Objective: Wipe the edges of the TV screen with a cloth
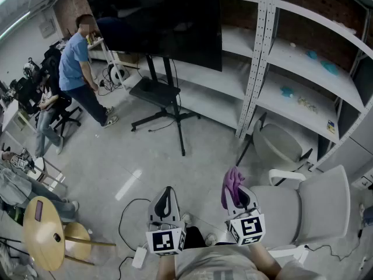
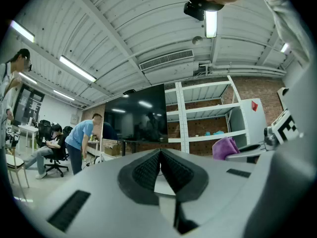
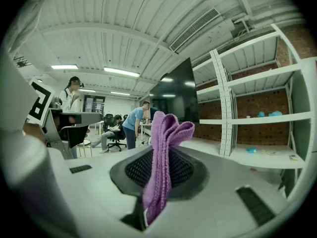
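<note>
TV (image 1: 163, 22): big black panel on a floor stand, far centre-left, well apart from both grippers. I judge it rigid but fragile, and the stand may rock, so light pressure along the frame only. I'm not at the screen, so I'd say no wiping has started.

Shelving rack (image 1: 256, 63), right of the TV: the only storage in view. It's mostly bare, with a few small blue-green bits (image 1: 287, 91) on the boards, too small to identify. No bins or boxes I can confirm.

White chair (image 1: 317, 206): near right, just beside the right gripper (image 1: 236, 190).

Cloth (image 3: 166, 152): purple, knitted-looking. I judge it soft, light and floppy. The right gripper is clamped on a fold of it. A bunched loop stands up past the tips and a tail hangs back toward the body. The hold looks fine, and I'd use the free loop as the wiping face. It should drape over a screen edge easily but may pull out if dragged hard.

Left gripper (image 2: 160, 158): jaws pressed together, nothing between them.

Person in blue shirt (image 1: 73, 63) stands by the TV's left edge, so watch that side.
</note>
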The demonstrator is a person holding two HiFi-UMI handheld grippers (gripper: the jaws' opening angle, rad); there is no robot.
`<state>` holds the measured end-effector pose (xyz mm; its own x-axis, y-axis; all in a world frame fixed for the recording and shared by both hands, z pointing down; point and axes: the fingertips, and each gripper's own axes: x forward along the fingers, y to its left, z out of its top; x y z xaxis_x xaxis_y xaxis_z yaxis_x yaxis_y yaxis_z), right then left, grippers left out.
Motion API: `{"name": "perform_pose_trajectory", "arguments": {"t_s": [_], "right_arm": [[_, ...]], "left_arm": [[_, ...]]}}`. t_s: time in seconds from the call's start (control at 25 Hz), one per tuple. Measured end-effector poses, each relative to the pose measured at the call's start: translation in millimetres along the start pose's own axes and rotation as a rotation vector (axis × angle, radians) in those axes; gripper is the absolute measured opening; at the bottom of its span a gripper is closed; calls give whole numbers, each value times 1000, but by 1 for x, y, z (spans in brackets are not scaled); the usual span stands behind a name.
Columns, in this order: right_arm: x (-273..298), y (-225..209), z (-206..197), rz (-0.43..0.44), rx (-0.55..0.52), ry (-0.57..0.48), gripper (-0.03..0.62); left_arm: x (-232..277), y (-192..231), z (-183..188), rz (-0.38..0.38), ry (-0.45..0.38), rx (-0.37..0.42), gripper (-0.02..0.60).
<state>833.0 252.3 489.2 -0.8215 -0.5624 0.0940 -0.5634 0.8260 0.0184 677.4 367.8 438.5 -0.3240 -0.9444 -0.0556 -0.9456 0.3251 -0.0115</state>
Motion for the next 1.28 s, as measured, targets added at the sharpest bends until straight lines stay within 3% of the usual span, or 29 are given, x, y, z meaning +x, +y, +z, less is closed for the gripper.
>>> {"name": "perform_pose_trajectory", "arguments": {"t_s": [0.44, 0.76, 1.04, 1.28], "right_arm": [[1, 2, -8, 10, -15, 17, 61], [33, -2, -21, 45, 49, 18, 61], [102, -15, -20, 29, 5, 47, 63], [192, -57, 14, -95, -24, 58, 62]], "left_arm": [[5, 7, -8, 13, -4, -16, 15], [36, 24, -26, 4, 29, -22, 15], [117, 56, -39, -21, 21, -90, 15], [246, 83, -17, -178, -47, -113, 15]]}}
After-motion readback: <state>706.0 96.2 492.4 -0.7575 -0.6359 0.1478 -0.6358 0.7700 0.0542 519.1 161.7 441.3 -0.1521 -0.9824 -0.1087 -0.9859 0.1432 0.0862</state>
